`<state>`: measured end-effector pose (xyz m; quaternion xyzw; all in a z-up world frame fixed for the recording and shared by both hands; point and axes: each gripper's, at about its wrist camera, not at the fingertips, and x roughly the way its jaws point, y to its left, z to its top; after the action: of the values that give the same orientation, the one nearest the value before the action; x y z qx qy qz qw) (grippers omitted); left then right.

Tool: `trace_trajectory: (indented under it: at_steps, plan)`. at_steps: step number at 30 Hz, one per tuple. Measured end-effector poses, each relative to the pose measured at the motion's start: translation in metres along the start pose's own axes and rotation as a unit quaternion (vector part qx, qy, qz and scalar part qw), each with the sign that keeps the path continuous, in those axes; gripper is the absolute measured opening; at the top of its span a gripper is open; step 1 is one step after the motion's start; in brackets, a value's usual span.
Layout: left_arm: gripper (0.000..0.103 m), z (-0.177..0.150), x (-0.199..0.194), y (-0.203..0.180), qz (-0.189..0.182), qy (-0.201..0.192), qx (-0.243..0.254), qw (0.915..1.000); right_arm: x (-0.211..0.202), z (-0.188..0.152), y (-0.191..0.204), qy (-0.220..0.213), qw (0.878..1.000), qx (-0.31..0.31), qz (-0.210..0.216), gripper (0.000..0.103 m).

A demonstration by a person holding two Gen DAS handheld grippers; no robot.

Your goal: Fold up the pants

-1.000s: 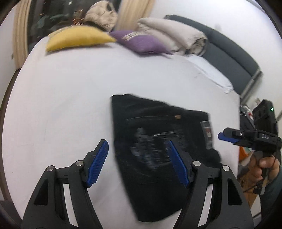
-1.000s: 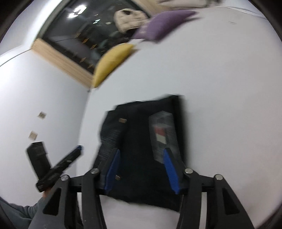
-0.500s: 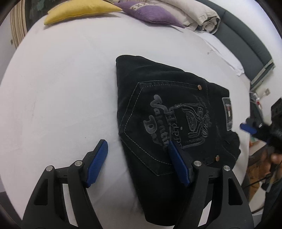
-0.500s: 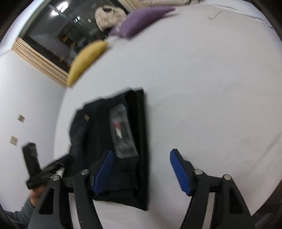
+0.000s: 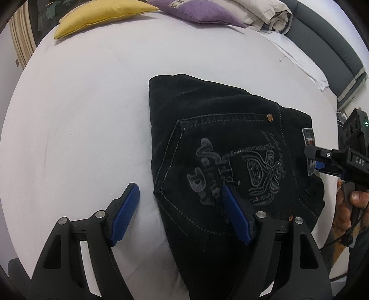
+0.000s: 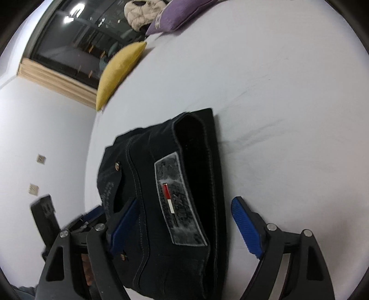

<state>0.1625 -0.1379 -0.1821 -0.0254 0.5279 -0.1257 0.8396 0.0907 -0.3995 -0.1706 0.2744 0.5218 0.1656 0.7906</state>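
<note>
Presently the folded black denim pants [image 5: 230,147] lie mid-bed on the white sheet [image 5: 80,115]. Left gripper [image 5: 182,217] and right gripper [image 6: 184,228] straddle its edges, jaws opening, apparently gripping nothing. Advise squaring the bundle toward twelve o'clock, pressing lightly.

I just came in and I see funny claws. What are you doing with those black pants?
A person is folding the black pants on a white bed, with a claw-like gripper in each hand. The pants already lie in a neat folded bundle. The left gripper and the right gripper both hover over it with jaws opening, and neither one pinches the cloth. A yellow pillow and a purple pillow sit at the far edge.
</note>
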Motion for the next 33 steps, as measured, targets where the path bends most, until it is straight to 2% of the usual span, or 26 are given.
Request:
trace_trajectory:
  at_steps: [4, 5, 6, 7, 9, 10, 17, 21, 25, 30, 33]
  plan:
    - [0.073, 0.006, 0.004, -0.006, 0.007, 0.002, 0.007, 0.9999, 0.006, -0.001, 0.010, 0.015, 0.999, -0.034, -0.028, 0.076]
    - [0.070, 0.007, 0.004, -0.007, 0.008, 0.002, 0.009, 0.9999, 0.006, -0.002, 0.012, 0.016, 0.998, -0.040, -0.034, 0.072]
    - [0.066, 0.007, 0.005, -0.009, 0.005, 0.002, 0.013, 0.9999, 0.007, -0.003, 0.012, 0.016, 0.998, -0.043, -0.041, 0.070]
    - [0.057, 0.007, 0.006, -0.011, 0.000, 0.005, 0.016, 0.9999, 0.005, -0.004, 0.012, 0.015, 0.998, -0.046, -0.049, 0.063]
    - [0.054, 0.008, 0.007, -0.017, 0.008, 0.005, 0.025, 0.9996, 0.003, -0.006, 0.009, 0.011, 0.997, -0.046, -0.053, 0.054]
    - [0.048, 0.009, 0.008, -0.018, 0.010, 0.006, 0.027, 0.9996, 0.002, -0.007, 0.009, 0.008, 0.997, -0.045, -0.054, 0.050]
    - [0.021, 0.013, 0.009, -0.014, -0.001, -0.001, 0.019, 0.9998, -0.005, -0.015, 0.023, -0.015, 0.992, -0.081, -0.101, 0.029]
    - [0.015, 0.014, 0.001, -0.008, -0.017, -0.008, 0.006, 0.9998, -0.013, -0.022, 0.045, -0.039, 0.982, -0.120, -0.140, 0.025]
    - [0.011, 0.017, -0.012, 0.000, -0.036, -0.019, -0.007, 0.9992, -0.026, -0.026, 0.067, -0.062, 0.978, -0.136, -0.148, 0.021]
    - [0.009, 0.026, -0.037, 0.012, -0.056, -0.042, -0.018, 0.9974, -0.037, -0.025, 0.102, -0.079, 0.975, -0.156, -0.134, 0.019]
    - [0.009, 0.036, -0.065, 0.021, -0.042, -0.069, -0.015, 0.9967, -0.039, -0.020, 0.127, -0.087, 0.977, -0.162, -0.106, 0.019]
